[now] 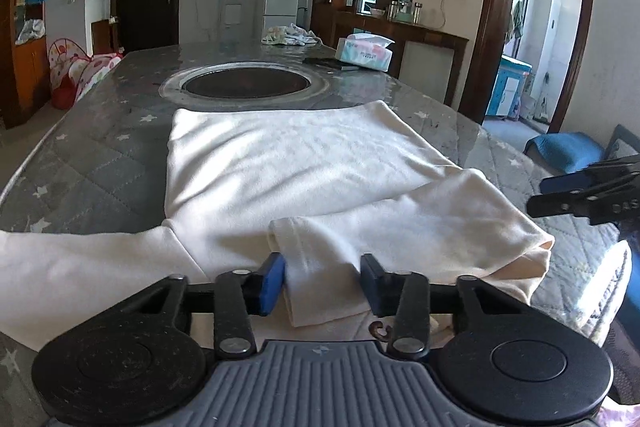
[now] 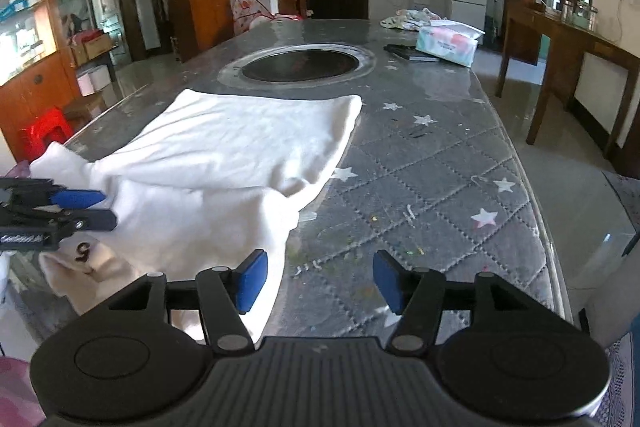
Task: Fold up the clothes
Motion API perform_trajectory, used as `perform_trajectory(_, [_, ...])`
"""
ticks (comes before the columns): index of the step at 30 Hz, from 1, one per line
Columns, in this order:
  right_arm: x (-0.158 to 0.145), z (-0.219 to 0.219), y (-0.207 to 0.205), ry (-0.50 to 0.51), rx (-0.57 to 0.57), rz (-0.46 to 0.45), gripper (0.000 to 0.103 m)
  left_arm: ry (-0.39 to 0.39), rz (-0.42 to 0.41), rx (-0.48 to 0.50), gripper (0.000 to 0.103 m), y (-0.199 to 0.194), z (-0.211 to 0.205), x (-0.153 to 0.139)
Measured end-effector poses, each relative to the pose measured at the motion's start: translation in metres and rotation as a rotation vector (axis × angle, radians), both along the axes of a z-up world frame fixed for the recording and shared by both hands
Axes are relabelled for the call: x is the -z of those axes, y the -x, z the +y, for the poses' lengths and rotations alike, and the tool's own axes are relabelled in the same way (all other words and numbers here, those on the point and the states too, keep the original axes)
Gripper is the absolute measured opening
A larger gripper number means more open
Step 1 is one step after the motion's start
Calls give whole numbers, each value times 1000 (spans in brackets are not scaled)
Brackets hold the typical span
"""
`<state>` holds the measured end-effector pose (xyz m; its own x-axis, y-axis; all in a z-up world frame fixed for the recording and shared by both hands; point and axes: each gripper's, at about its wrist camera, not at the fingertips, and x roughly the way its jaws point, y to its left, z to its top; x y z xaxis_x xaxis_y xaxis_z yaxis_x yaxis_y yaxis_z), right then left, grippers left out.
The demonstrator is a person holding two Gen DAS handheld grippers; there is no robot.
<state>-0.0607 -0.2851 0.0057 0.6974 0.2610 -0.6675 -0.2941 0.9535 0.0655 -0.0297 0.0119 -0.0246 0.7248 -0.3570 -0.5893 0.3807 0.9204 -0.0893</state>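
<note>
The cream shirt (image 1: 280, 155) lies flat on the quilted grey table (image 1: 92, 155), body spread toward the round hob. One sleeve (image 1: 420, 223) is folded across the near end; the other sleeve (image 1: 80, 267) lies stretched out sideways. The left gripper (image 1: 322, 281) hovers with fingers wide around the folded cuff, not pinching. The right gripper (image 2: 316, 281) is wide and empty over bare table. By the look of it, partly folded.

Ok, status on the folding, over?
Left gripper open around folded sleeve. Right gripper open, empty. Cream shirt flat on table. Nothing blocking.
</note>
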Motion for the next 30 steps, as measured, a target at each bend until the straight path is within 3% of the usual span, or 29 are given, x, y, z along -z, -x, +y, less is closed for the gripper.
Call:
perform_trajectory(3, [0, 2, 7, 6, -25, 0, 61, -4, -21, 11, 18, -2, -3, -9])
perform_trajectory(6, [-2, 7, 15, 13, -48, -8, 64, -4, -48, 28, 9, -3, -6, -20])
perform_trajectory(15, [4, 33, 26, 43, -116, -45, 76, -5, -129, 81, 7, -8, -18, -56])
perform_trajectory(20, [7, 43, 25, 65, -98, -85, 81, -6, -205, 146, 7, -13, -36, -92])
perform_trajectory(26, [12, 53, 20, 85, -81, -117, 81, -9, -290, 225, 7, -11, -59, -127])
perform_trajectory(30, [14, 51, 23, 131, -42, -140, 81, -9, -319, 228, 7, -9, -58, -136])
